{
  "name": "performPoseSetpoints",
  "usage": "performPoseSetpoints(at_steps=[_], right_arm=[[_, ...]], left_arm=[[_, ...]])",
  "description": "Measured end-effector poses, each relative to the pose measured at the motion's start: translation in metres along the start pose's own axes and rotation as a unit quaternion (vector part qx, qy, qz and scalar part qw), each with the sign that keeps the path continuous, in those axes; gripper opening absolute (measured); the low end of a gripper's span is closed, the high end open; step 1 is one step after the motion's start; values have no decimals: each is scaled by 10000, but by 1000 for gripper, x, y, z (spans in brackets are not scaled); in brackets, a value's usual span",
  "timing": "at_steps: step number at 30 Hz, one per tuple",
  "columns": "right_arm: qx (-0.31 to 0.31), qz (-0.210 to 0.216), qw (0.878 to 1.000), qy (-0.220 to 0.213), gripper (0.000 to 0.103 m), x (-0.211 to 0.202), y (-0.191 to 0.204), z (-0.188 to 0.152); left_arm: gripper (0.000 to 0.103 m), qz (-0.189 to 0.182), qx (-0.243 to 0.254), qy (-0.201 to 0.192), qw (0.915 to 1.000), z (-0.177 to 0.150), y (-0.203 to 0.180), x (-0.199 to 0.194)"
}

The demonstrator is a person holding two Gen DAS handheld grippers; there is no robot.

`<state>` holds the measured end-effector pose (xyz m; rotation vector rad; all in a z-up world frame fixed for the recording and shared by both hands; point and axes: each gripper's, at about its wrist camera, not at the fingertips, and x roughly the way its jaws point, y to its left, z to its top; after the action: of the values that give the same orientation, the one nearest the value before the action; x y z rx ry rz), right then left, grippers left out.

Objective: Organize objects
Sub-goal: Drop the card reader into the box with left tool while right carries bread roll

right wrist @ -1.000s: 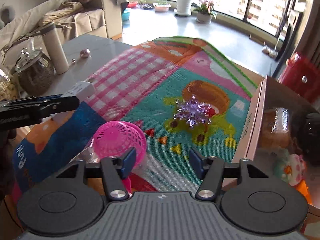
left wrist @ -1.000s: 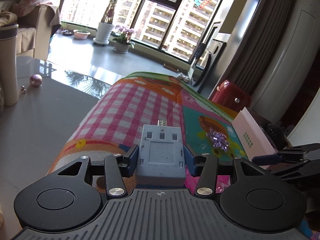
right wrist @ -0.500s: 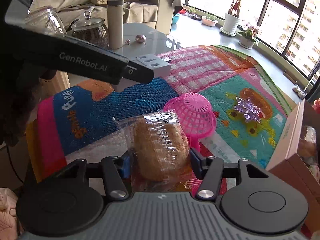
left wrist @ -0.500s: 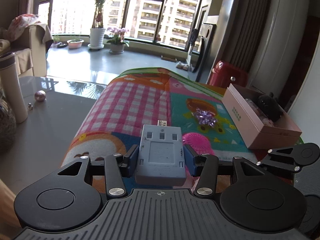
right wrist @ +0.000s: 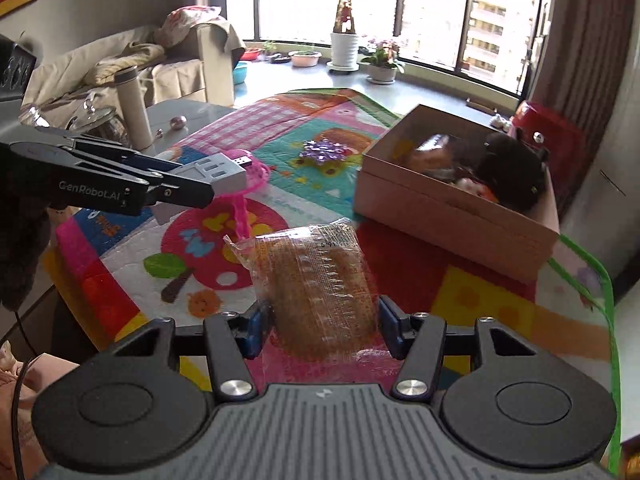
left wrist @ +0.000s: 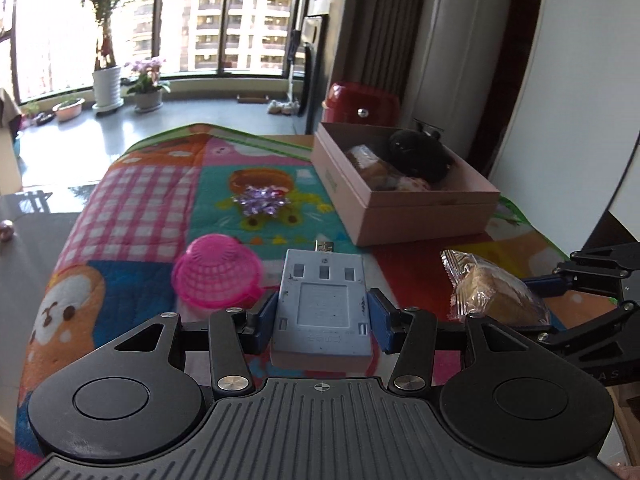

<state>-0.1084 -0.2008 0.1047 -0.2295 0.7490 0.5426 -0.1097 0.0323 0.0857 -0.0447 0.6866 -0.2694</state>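
A home living room: sofa [right wrist: 132,64], potted plants [right wrist: 344,20], big windows [left wrist: 224,16].

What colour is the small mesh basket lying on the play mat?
Bright pink. The mesh basket shows best in the left wrist view, on the play mat.

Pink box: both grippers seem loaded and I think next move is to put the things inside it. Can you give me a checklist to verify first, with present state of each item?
1. Left gripper holds the grey USB device firmly: ok, pads on both sides.
2. Right gripper holds the wrapped pastry: ok, jaws closed on the packet.
3. Pink box is open: ok, no lid on it.
4. Free room inside the box: cannot tell; a black plush and snacks already fill much of it.
5. Path over the mat to the box: ok; pink basket and purple bow lie aside.
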Motion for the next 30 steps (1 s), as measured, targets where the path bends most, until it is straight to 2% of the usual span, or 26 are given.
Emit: performPoseSetpoints(at_steps=[4, 8, 10, 11, 13, 15, 19, 23, 26, 30], right_arm=[[435, -90, 9989, -127, 55, -8, -25, -17], [679, -209, 9972, -220, 55, -8, -40, -25], [812, -200, 9962, -247, 55, -6, -46, -26], [873, -210, 9956, -258, 55, -5, -49, -26], [956, -247, 9948, -260, 55, -3, -53, -25], [991, -314, 9942, -282, 55, -3, -55, -24], [1048, -365, 9932, -366, 55, -6, -59, -24], [1161, -414, 9916, -387, 55, -6, -71, -13], [1211, -478, 9893, -664, 55, -12, -81, 11], [1275, -650, 9824, -1198, 55, -19, -99, 65]], left_arm=[[53, -368, -80, -107, 9992, 22, -17, 13], [53, -372, -134, -729, 9966, 77, -32, 35], [54, -557, -163, -974, 9936, 105, -37, 55], [56, -607, -53, -1007, 9930, 116, -40, 68], [53, -413, 378, -930, 9941, 132, -51, 103], [53, -439, 276, -914, 9945, 137, -48, 124], [53, -640, -169, -973, 9931, 124, -26, 122], [53, -601, -48, -851, 9945, 86, -1, 96], [53, -551, 107, -642, 9964, 53, 17, 74], [53, -434, 78, -368, 9984, 23, 37, 57]])
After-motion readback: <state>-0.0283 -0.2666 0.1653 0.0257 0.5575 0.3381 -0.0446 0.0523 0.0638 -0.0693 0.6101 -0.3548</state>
